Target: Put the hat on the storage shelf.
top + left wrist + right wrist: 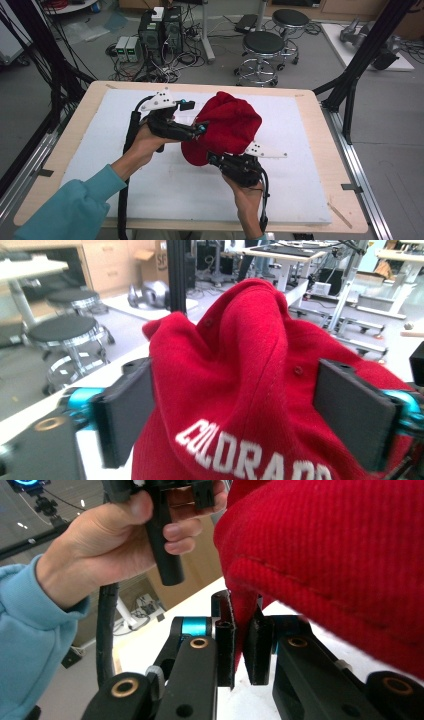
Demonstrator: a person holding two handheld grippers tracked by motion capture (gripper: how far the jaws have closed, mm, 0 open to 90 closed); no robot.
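A red knit cap (227, 125), lettered "COLORADO" in white as seen in the left gripper view, is held up above the middle of the white-covered tabletop (125, 165). Its lower edge is pinched between the closed jaws of the right claw (240, 650), which is seen from the high view just below the cap, toward the near side. The left claw (250, 420) is placed at the cap's left side; its jaws are spread wide, with the cap's fabric bulging between the two pads (127, 415) and lying against them, though a firm press cannot be made out. Each claw is carried in a hand, and a light blue sleeve (75, 205) is seen at the near left corner. Beyond the far edge of the tabletop, two black stools (262, 50) and two computer towers (160, 32) with tangled cables are set on the grey floor.
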